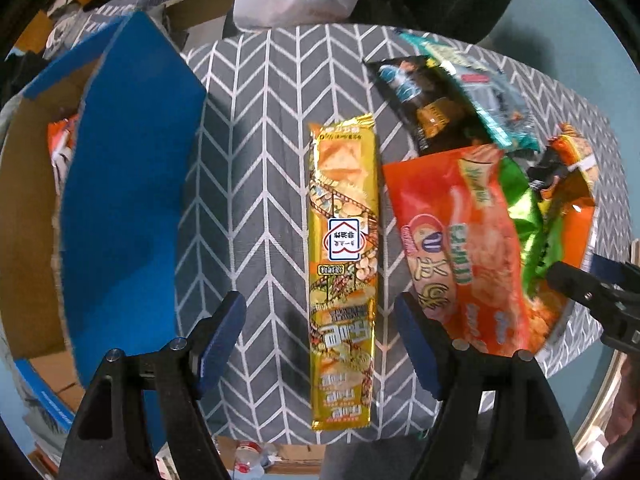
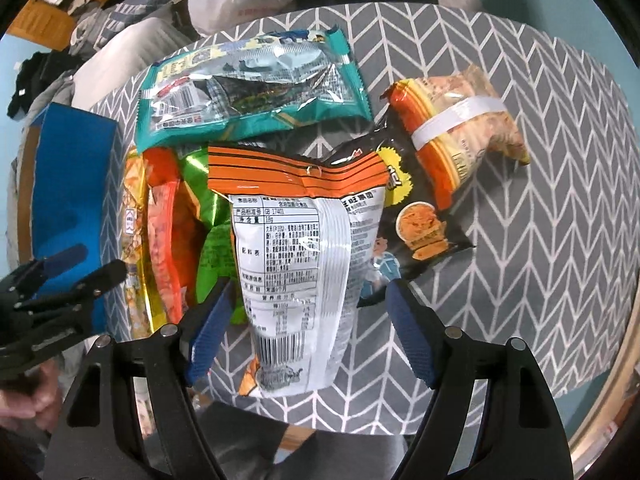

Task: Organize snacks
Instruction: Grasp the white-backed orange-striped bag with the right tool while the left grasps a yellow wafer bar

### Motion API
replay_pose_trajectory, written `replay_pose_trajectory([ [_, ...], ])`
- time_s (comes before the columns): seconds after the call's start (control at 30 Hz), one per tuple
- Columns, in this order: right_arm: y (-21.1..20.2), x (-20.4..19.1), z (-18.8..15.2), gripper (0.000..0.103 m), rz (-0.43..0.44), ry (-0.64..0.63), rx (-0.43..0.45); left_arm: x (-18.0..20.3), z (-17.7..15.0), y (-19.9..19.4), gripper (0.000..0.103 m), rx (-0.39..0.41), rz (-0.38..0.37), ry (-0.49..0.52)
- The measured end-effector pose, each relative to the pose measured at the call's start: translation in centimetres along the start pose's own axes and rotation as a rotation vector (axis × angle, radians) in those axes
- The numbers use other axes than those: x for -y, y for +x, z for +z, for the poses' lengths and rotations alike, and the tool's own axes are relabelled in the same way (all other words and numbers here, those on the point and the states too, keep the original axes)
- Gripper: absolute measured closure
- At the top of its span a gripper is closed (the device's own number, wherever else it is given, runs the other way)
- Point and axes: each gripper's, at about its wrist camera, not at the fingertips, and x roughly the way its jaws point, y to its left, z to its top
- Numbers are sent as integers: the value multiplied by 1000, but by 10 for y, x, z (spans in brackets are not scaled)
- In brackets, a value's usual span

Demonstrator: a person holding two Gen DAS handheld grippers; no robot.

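Snacks lie on the chevron cloth (image 1: 256, 92): my left gripper (image 1: 320, 338), jaws apart, straddles a gold cracker pack (image 1: 344, 264), my right gripper (image 2: 310, 330), equally parted, a white-backed bag (image 2: 296, 264); next, I judge, closing.

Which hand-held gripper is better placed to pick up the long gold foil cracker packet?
Left. The left hand-held gripper is open and straddles the long gold foil cracker packet, while the right hand-held gripper brackets a white-backed, orange-topped snack bag.
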Motion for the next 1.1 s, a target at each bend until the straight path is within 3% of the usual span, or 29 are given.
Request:
replay_pose_trajectory([
  [0.2, 16, 2, 2, 26, 17, 13, -2, -5, 1, 21, 25, -19, -13, -28],
  [0.27, 20, 3, 2, 30, 34, 18, 1, -6, 2, 27, 25, -25, -12, -32],
  [0.47, 24, 3, 0, 51, 98, 24, 11, -5, 3, 33, 25, -5, -38, -36],
  [0.5, 24, 2, -1, 59, 96, 16, 14, -2, 4, 34, 25, -5, -30, -26],
  [0.53, 23, 1, -1, 63, 93, 7, 15, -2, 8, 37, 30, -7, -29, -18],
  [0.63, 21, 2, -4, 70, 81, -4, 14, 6, 9, 44, 58, -29, -33, -1],
  [0.73, 19, -1, -8, 71, 31, -33, 9, 7, 7, 44, 72, -19, -41, 6],
  [1.1, 0, -8, -24, 71, -91, -107, 6, -2, -20, 21, 73, 12, -27, 3],
])
